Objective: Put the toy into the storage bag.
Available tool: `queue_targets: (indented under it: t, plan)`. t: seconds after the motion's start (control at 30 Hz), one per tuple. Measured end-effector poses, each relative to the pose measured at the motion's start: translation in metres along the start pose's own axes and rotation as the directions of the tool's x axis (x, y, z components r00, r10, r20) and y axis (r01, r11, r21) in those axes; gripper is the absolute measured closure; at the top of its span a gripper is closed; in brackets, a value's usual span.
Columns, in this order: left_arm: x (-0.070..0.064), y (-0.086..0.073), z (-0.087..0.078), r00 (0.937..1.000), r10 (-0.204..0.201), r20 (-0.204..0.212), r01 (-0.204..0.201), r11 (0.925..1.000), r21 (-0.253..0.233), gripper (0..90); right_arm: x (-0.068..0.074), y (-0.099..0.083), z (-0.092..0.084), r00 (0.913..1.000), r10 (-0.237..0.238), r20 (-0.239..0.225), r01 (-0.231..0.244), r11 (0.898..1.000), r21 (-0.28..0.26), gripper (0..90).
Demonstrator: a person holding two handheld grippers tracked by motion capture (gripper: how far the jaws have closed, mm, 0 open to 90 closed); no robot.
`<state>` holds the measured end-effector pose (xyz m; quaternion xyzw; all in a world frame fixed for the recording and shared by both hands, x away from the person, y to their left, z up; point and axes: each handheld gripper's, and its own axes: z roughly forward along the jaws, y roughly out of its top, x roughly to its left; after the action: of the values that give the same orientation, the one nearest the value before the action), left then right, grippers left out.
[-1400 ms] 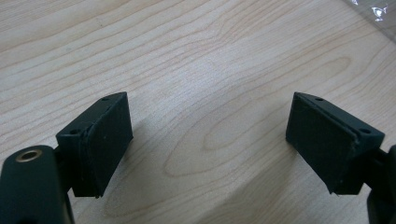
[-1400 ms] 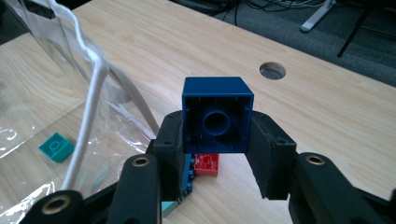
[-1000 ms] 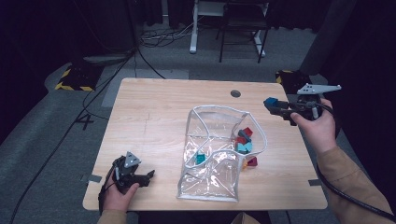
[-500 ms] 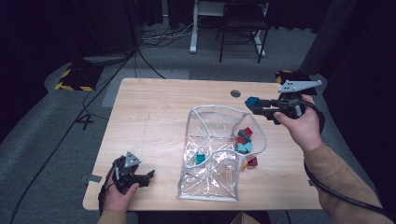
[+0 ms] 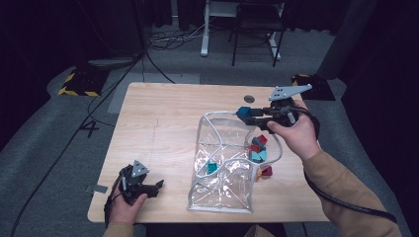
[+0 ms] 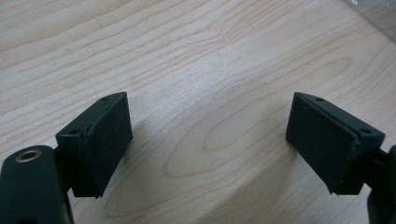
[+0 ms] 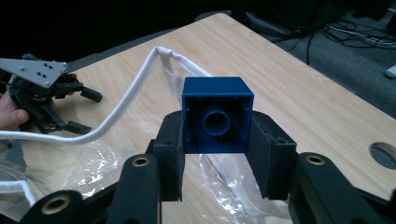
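Note:
My right gripper (image 5: 245, 115) (image 7: 215, 140) is shut on a blue brick (image 5: 243, 112) (image 7: 217, 115), whose hollow underside faces the right gripper view's camera. It hangs over the far rim of a clear plastic bag (image 5: 223, 168) with a white cord rim (image 7: 126, 105). A teal brick (image 5: 212, 167) lies inside the bag. Red and teal bricks (image 5: 258, 148) lie by the bag's right side. My left gripper (image 5: 154, 188) (image 6: 210, 140) rests open on the table near its front left corner, nothing between its jaws.
The wooden table (image 5: 163, 118) has a round cable hole (image 5: 249, 98) at the back right. A small red brick (image 5: 267, 171) lies to the right of the bag. Cables, a chair and a desk leg stand on the floor beyond the table.
My right gripper has carried the blue brick leftwards, from beyond the table's right edge to above the bag's far rim. The left gripper has not moved.

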<state>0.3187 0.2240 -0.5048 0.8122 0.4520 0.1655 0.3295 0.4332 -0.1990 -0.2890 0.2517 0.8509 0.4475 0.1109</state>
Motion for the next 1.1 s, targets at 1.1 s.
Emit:
queue_targets:
  t: [1.1]
  plan:
    - [0.000,0.000,0.000,1.0000,-0.001,0.000,0.001,1.0000,0.000,14.7,0.019,-0.017,0.082,0.9944,-0.007,-0.106,0.034,0.967,0.253,59.5]
